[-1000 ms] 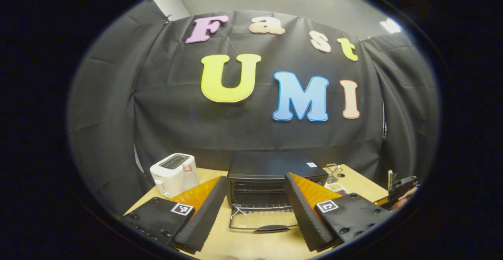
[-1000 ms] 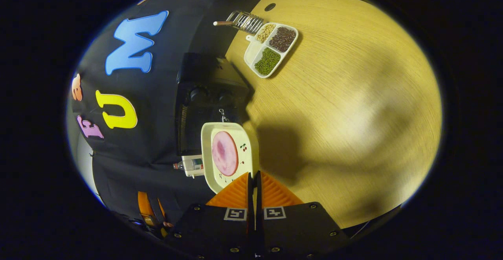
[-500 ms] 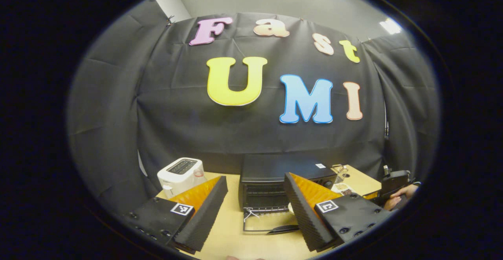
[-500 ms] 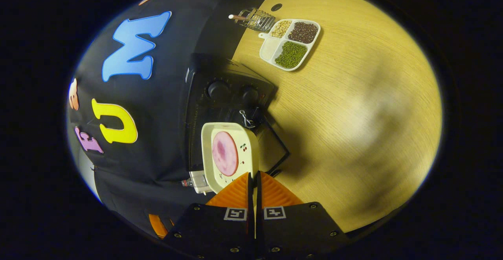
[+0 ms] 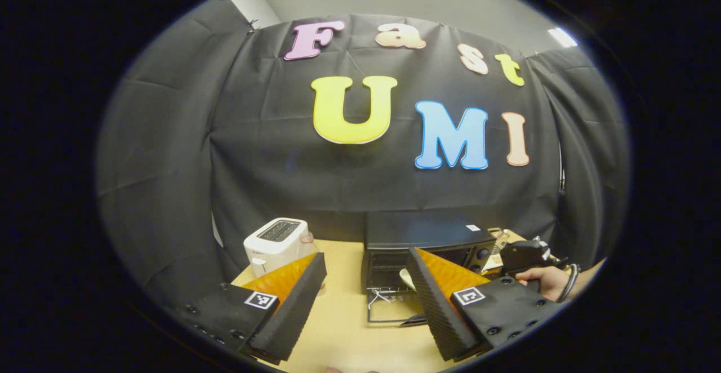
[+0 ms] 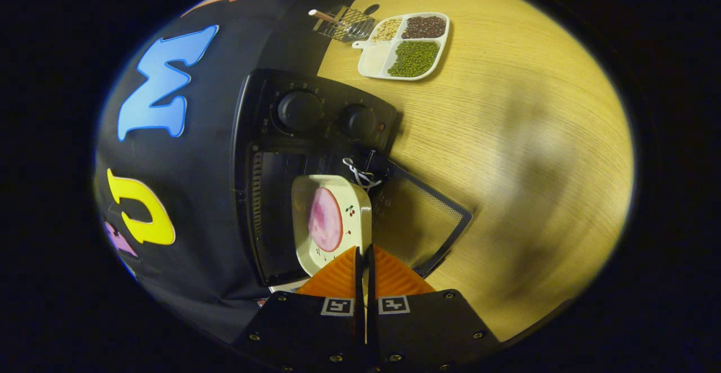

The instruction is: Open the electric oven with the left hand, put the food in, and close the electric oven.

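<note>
Here the left gripper (image 5: pixel 360 283) hangs level above the table (image 5: pixel 343 333), fingers spread wide on nothing, facing the electric oven (image 5: pixel 422 240) (door folded down flat). Rolled sideways, the right gripper (image 6: pixel 363 260) pinches the plate (image 6: pixel 329 221) rim, holding the food (image 6: pixel 325 218) at the oven mouth.
</note>
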### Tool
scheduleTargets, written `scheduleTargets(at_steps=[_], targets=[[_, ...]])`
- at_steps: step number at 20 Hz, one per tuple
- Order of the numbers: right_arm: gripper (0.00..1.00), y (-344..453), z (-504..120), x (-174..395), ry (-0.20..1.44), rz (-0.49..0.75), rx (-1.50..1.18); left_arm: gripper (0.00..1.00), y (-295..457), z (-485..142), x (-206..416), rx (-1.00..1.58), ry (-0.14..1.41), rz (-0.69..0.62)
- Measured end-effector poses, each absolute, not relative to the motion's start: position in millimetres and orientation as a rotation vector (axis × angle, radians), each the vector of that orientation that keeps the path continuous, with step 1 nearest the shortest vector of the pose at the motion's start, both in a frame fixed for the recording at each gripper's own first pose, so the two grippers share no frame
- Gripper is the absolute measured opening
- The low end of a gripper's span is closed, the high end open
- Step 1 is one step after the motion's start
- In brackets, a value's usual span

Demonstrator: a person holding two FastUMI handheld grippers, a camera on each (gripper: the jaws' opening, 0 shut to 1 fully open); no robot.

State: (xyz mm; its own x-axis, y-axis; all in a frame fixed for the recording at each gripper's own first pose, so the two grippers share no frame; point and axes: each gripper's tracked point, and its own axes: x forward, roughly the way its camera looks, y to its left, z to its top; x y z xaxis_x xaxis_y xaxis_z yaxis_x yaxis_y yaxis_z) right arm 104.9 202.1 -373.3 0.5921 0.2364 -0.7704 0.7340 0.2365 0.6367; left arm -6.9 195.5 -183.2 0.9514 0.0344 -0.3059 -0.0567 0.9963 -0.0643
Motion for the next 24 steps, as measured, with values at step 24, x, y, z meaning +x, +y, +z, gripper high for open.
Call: scheduleTargets(at_steps=[24], targets=[[0.17,244.3,-388.2,202.3,0.837,-0.586,1.481,0.98,213.1,-205.9,-30.7,-0.107,0.386,0.095]])
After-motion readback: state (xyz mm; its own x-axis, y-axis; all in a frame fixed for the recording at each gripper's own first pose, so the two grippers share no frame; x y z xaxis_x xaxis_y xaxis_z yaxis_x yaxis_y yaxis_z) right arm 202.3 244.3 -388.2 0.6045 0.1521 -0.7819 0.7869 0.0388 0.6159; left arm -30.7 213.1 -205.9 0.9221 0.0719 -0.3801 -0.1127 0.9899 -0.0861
